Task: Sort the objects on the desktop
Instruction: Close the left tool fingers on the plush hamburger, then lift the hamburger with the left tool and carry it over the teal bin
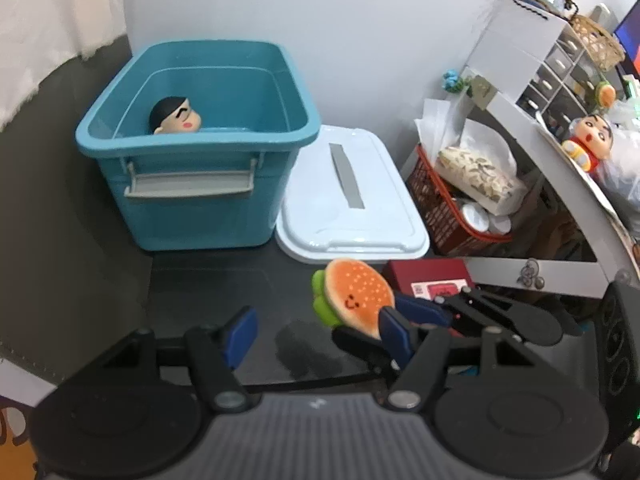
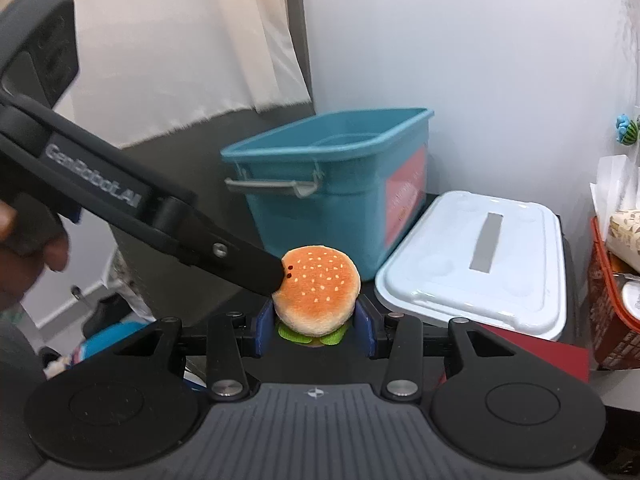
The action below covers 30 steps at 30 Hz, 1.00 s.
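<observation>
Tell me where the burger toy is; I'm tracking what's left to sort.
The burger toy sits clamped in the right hand-held gripper, in front of the white lid and the blue bin.

Figure (image 1: pixel 176 117) body hidden in bin (image 1: pixel 200 196)

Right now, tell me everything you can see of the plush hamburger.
The plush hamburger is a small soft toy of fuzzy fabric: an orange-tan bun top dotted with pale sesame marks, a stitched smiling face near one edge, and green felt lettuce below. It is gripped between the blue pads of the right gripper, tilted and clear of the dark desk, in front of the blue bin. In the right wrist view, the left gripper's black finger overlaps its edge; contact is unclear.
</observation>
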Tool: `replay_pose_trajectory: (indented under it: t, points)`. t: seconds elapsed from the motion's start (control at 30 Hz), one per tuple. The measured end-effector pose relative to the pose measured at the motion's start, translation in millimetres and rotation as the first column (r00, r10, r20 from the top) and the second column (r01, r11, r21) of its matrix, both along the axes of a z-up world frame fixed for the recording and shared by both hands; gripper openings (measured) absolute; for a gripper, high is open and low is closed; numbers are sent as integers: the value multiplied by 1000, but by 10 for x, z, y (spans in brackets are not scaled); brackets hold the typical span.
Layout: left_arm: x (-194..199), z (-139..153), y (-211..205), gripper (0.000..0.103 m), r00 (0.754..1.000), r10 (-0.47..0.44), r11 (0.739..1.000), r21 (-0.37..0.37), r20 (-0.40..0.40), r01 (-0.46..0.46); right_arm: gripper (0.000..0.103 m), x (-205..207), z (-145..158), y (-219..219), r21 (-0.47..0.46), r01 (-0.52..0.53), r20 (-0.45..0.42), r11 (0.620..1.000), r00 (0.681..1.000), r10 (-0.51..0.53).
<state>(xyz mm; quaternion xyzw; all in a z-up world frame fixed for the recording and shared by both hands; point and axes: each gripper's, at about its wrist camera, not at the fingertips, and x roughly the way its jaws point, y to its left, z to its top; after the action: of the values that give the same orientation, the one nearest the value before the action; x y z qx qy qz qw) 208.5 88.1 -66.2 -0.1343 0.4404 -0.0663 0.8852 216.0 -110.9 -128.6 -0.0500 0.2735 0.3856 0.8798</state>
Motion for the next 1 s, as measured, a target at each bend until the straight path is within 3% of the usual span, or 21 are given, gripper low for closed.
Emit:
replay_pose_trajectory:
  t: [0.17, 0.6, 1.0]
  points:
    - [-2, 20, 31, 64, 999, 38, 999, -21, 20, -38, 45, -30, 76, -55, 58, -27, 11, 998, 1000, 26]
    - [5, -42, 148, 46, 999, 48, 973, -229, 21, -42, 45, -38, 113, -110, 161, -68, -18, 985, 997, 72]
    - [-100, 7, 75, 41, 998, 44, 973, -229, 43, -33, 47, -160, 116, -189, 178, -86, 7, 980, 996, 86]
